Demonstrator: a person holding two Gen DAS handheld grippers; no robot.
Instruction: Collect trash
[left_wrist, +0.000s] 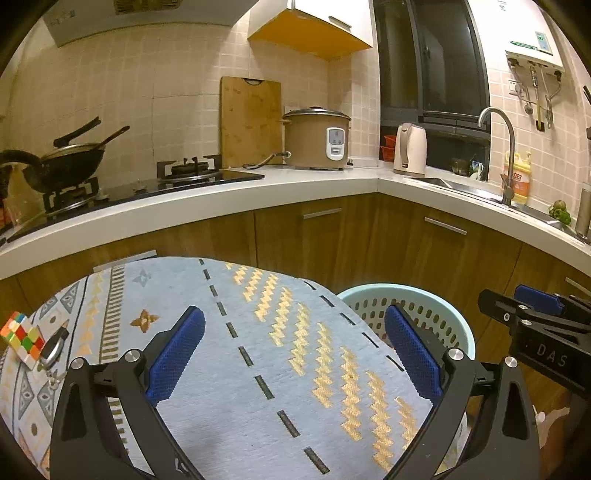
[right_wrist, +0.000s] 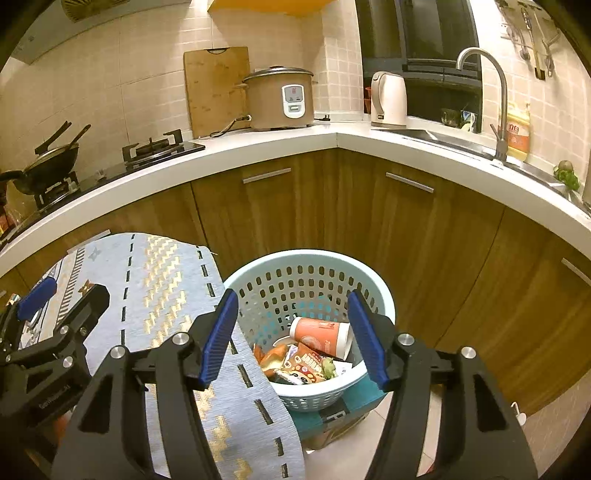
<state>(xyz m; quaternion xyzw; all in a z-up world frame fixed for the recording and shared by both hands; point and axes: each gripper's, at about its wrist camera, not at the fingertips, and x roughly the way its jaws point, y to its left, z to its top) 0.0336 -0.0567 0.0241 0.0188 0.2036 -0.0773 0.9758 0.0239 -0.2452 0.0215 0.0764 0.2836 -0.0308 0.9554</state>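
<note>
A pale blue perforated basket (right_wrist: 384, 295) stands on the floor beside the table and holds trash: an orange paper cup (right_wrist: 319, 332) on its side and several snack wrappers (right_wrist: 301, 365). My right gripper (right_wrist: 291, 338) hangs above the basket, its blue pads apart with nothing between them. In the left wrist view the same basket (left_wrist: 369, 291) shows past the table's right edge. My left gripper (left_wrist: 295, 350) is wide open over the patterned tablecloth (left_wrist: 258, 332), holding nothing. Each gripper shows in the other's view: the right gripper (left_wrist: 517, 299) and the left gripper (right_wrist: 66, 295).
A colourful cube (left_wrist: 20, 334) and a key bunch (left_wrist: 51, 350) lie at the table's left edge. The basket rests on a box (right_wrist: 332, 410). Wooden cabinets (right_wrist: 424, 240) and a white counter (right_wrist: 332, 138) with a rice cooker (right_wrist: 279, 98), kettle (right_wrist: 388, 99) and sink tap (right_wrist: 495, 92) stand behind.
</note>
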